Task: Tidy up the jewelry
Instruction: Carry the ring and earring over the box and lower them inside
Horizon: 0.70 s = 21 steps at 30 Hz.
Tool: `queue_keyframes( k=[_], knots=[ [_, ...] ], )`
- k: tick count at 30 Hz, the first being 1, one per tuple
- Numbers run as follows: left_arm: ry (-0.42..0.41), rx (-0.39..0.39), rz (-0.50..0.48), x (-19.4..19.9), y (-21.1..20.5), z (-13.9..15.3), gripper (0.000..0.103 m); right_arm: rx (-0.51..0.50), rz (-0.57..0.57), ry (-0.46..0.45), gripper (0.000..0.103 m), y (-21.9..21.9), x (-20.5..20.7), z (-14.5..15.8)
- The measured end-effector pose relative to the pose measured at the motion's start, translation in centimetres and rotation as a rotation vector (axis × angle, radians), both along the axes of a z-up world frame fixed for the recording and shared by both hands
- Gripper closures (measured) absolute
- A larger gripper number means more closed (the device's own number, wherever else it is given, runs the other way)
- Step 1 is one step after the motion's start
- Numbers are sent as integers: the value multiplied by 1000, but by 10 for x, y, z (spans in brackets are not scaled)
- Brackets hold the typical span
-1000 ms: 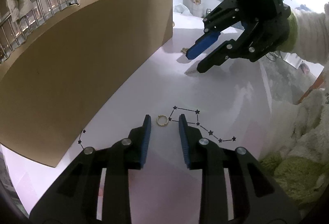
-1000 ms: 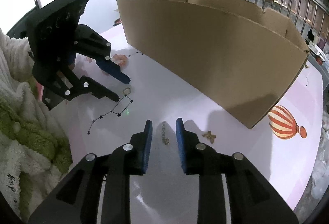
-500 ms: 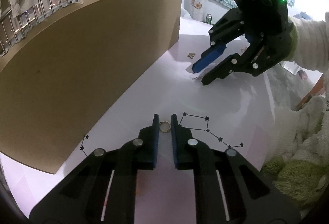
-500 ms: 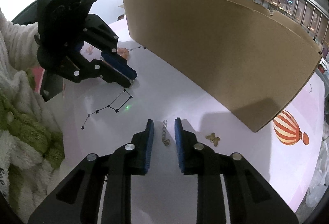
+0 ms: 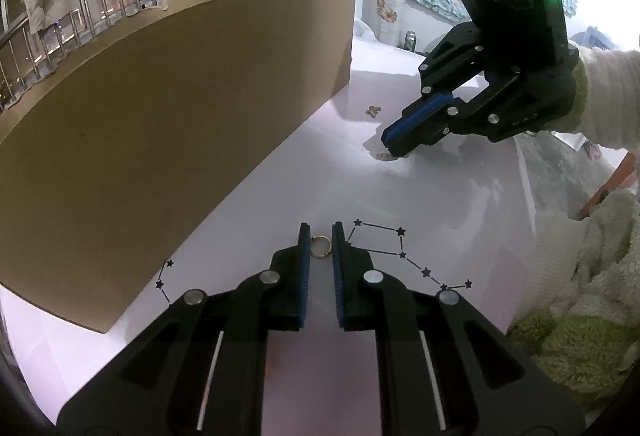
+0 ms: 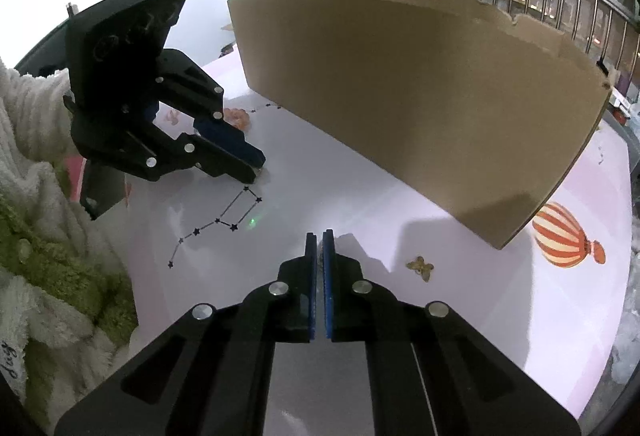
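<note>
A small gold ring [image 5: 320, 247] lies on the white table between the blue pads of my left gripper [image 5: 320, 232], whose jaws stand narrow on either side of it and touch its rim. My right gripper [image 6: 319, 236] is shut on a thin chain, of which a bit shows between the pads [image 6: 320, 258] and at the fingertips in the left wrist view [image 5: 385, 155]. A gold butterfly charm [image 6: 420, 267] lies right of the right gripper; it also shows in the left wrist view [image 5: 374, 110].
A large open cardboard box [image 5: 172, 107] stands along the far side of the table [image 5: 440, 203]; it also shows in the right wrist view [image 6: 420, 107]. Printed star lines [image 5: 400, 256] and a balloon picture [image 6: 564, 236] mark the tabletop. A fluffy green-white sleeve [image 5: 580, 324] lies at the near edge.
Both grippers have closed: the left narrowed around the ring, the right shut on the chain. Both moved lower toward the table.
</note>
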<state>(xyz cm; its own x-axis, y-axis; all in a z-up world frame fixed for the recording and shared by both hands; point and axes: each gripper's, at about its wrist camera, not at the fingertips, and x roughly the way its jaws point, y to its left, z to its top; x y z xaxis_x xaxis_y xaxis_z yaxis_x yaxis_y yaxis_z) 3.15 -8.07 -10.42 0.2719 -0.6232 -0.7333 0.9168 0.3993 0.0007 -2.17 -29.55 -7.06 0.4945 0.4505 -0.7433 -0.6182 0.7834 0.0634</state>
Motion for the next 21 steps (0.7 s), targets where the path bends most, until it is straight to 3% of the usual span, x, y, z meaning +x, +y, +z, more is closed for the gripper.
queue_keyframes(
  k=[9,16,21],
  knots=[
    [-24,-50,29,-2,14,19,94,25,-28,-60,100,-6,-3,27],
    [-82,-124,34,-8,27,56,94,27,-29,-133,100,-10,-6,60],
    [-102,-134,38,-9,31,63,94,51,-18,-67,97,-9,-5,57]
  ],
)
